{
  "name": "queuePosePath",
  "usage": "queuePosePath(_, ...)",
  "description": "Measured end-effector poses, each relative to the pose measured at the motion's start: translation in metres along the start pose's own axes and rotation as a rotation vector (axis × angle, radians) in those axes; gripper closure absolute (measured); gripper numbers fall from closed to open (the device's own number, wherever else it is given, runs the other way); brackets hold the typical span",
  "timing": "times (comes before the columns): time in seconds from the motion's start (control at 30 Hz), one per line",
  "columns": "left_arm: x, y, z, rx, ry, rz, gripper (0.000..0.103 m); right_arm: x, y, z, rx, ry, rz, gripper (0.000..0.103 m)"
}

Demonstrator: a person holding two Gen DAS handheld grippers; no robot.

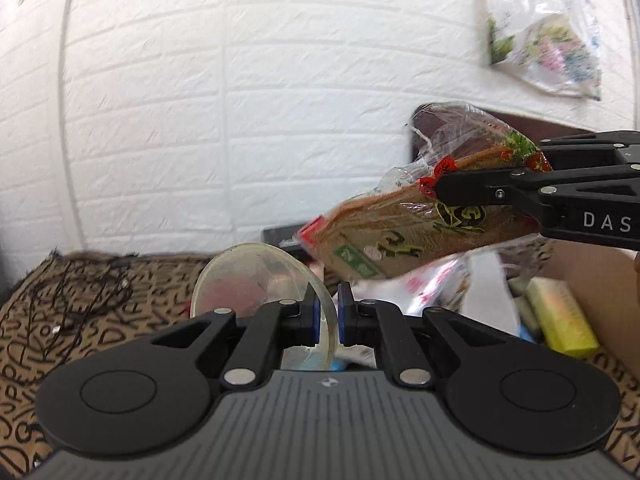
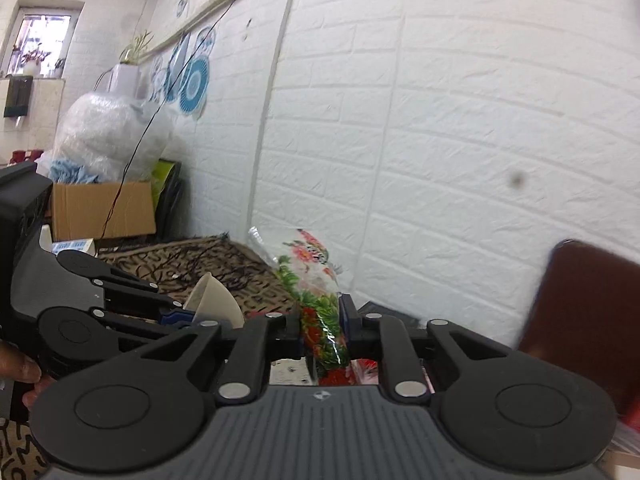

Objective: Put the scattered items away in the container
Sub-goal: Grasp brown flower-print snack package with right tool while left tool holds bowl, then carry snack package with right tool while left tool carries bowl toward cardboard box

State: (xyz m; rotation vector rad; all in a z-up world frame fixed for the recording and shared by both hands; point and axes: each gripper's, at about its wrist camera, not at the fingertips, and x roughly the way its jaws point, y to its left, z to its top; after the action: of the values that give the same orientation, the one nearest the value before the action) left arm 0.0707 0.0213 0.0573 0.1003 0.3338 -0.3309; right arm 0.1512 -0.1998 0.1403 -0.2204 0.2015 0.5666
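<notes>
Left wrist view | left gripper (image 1: 328, 316) jaws pinched clear bowl (image 1: 256, 280) rim | right gripper (image 1: 440, 190) jaws pinched snack packet (image 1: 404, 228) at 2 o'clock, above cardboard box (image 1: 592, 272) | risk: slick film or thin rim could slip mid-carry.

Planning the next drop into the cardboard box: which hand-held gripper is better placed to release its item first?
Probably the right hand-held gripper: its snack packet hangs over the open cardboard box. The left hand-held gripper, pinching the clear bowl, sits beside it.
</notes>
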Motion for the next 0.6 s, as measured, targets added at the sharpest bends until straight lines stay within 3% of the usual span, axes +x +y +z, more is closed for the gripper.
queuePosePath(0.23, 0.001, -0.073, 0.033, 0.090, -0.082, -0.149, 0.092, -0.074, -0.043, 0.000, 0.023, -0.059, -0.160, 0.091)
queuePosePath(0.4, 0.018, -0.130, 0.050, 0.147, -0.117, -0.273, 0.092, -0.122, -0.081, -0.003, 0.025, -0.053, -0.282, 0.096)
queuePosePath(0.53, 0.026, -0.163, 0.060, 0.190, -0.129, -0.331, 0.092, -0.159, -0.109, -0.002, -0.008, -0.042, -0.386, 0.097)
queuePosePath(0.6, 0.028, -0.173, 0.059, 0.203, -0.128, -0.344, 0.092, -0.171, -0.127, -0.004, 0.032, -0.024, -0.389, 0.097)
